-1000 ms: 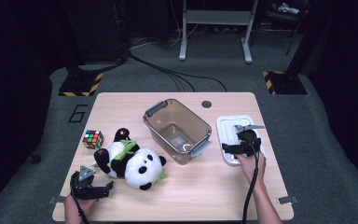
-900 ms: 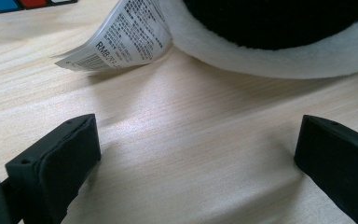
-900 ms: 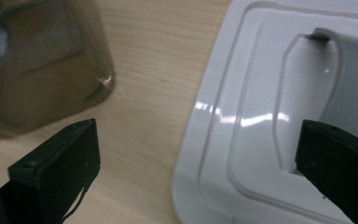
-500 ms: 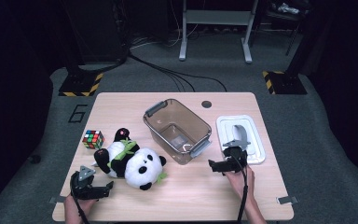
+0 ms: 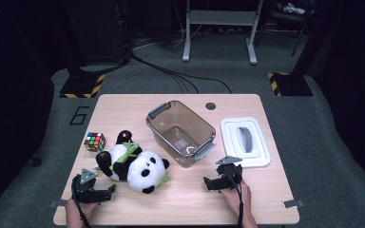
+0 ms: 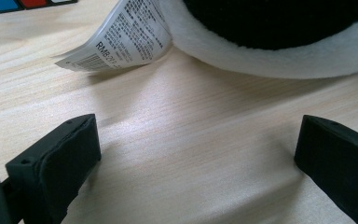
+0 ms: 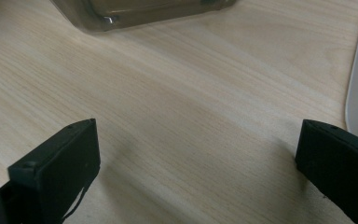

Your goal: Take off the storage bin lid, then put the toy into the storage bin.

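Work in hand: the left claw (image 5: 105, 192) sits low on the surface (image 5: 180, 204) just beside the panda (image 5: 133, 164), so I judge the plush is the thing about to be picked up.
Panda, place: lower left of the high view, lying on its side between the cube (image 5: 95, 141) and the bin (image 5: 180, 133), touching neither.
Panda, look: white body, black ears and limbs, green leaves at the chest and one paw; a printed white tag (image 6: 121, 35) sticks out at the upper left of the left gripper view, under the white fur.
Panda, handling: likely light, soft and squashy, not fragile, not slippery; the fur should give under the jaws, so a shallow pinch could slide off.
Where to hold: a limb or the narrower body behind the head, taken deep; the tag is too flimsy to lift by.
Left claw: jaws wide apart, nothing between them, bare wood in the gap, the panda's fur just ahead.
Right claw (image 5: 211, 183): lower centre-right of the high view, near the bin's corner and the white lid (image 5: 261, 142); jaws wide apart and empty.
Bin: clear brown plastic, grey handles, open on top, nothing large inside.
Risk: the head looks bulky, so the plush may droop or swing if gripped at one end.
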